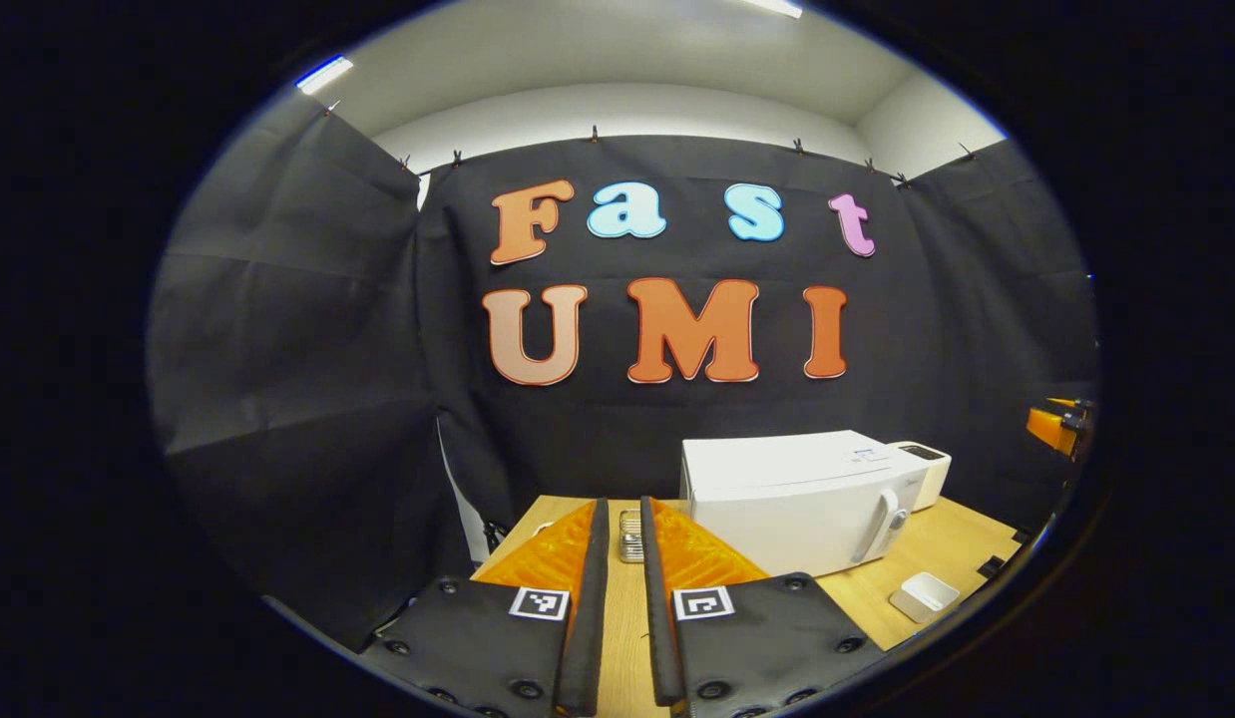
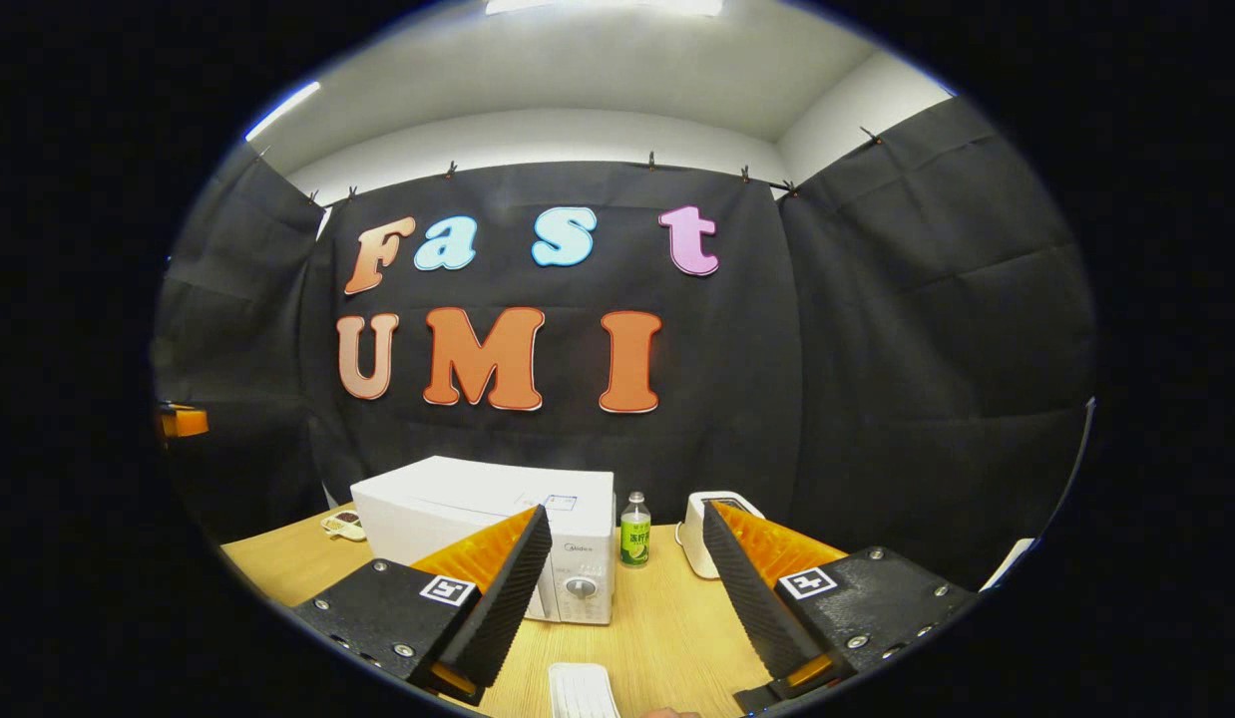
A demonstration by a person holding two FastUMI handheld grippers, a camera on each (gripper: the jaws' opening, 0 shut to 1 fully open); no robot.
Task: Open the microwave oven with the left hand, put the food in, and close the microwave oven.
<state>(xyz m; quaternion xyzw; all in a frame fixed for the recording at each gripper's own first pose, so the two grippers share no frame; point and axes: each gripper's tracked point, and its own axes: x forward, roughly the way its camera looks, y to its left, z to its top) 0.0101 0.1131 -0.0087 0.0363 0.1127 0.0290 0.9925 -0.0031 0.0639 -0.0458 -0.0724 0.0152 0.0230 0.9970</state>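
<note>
The white microwave (image 1: 797, 499) stands on the wooden table (image 1: 952, 543) with its door closed and a vertical handle (image 1: 882, 524) on its right side. My left gripper (image 1: 622, 504) hovers to its left, well short of it, shut with just a thin slit between the fingers and nothing held. In the right gripper view the microwave (image 2: 488, 519) sits ahead on the left, its dial (image 2: 581, 588) facing me. My right gripper (image 2: 627, 511) is open and empty. A small white dish (image 2: 583, 690) lies on the table just below it; the same dish (image 1: 924, 595) lies in front of the microwave.
A green bottle (image 2: 634, 531) and a white appliance (image 2: 712, 534) stand right of the microwave. A small metal item (image 1: 630, 536) lies on the table beyond the left fingers. Black cloth walls close in the back and sides.
</note>
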